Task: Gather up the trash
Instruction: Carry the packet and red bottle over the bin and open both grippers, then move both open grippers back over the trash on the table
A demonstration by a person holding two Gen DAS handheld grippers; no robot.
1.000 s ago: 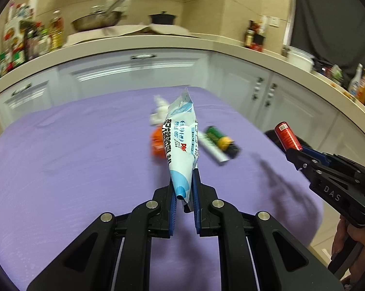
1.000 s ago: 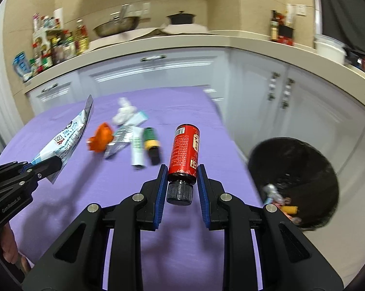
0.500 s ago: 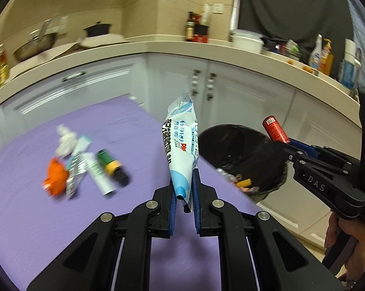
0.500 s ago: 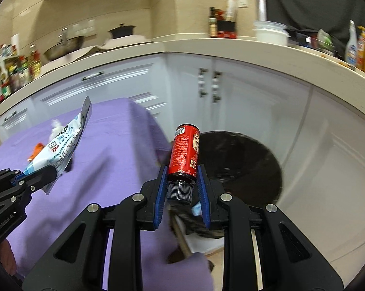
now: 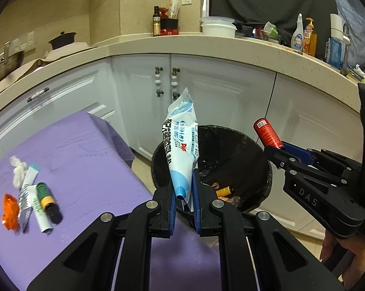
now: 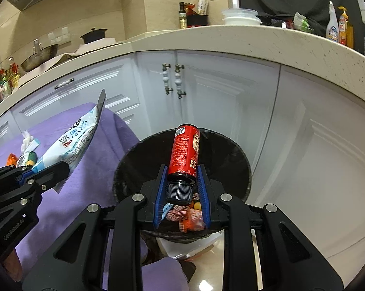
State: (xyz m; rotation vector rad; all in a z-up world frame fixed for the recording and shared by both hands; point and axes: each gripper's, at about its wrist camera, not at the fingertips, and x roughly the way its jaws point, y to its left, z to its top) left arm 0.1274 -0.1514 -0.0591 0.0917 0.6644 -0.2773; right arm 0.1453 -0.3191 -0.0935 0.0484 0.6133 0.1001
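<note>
Holding a wrapper (image 5: pixel 182 145) in left tongs (image 5: pixel 183 201) and a red bottle (image 6: pixel 185 152) in right tongs (image 6: pixel 181 195) over the bin (image 6: pixel 243 160); release each squarely above its opening.

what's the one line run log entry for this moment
left gripper: holds snack bag | right gripper: holds red bottle over bin

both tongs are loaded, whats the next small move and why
Probably open the right tongs and let the red bottle drop: it already hangs over the black-lined trash bin. The left tongs hold the white and blue wrapper nearer the bin's edge, so that follows.
</note>
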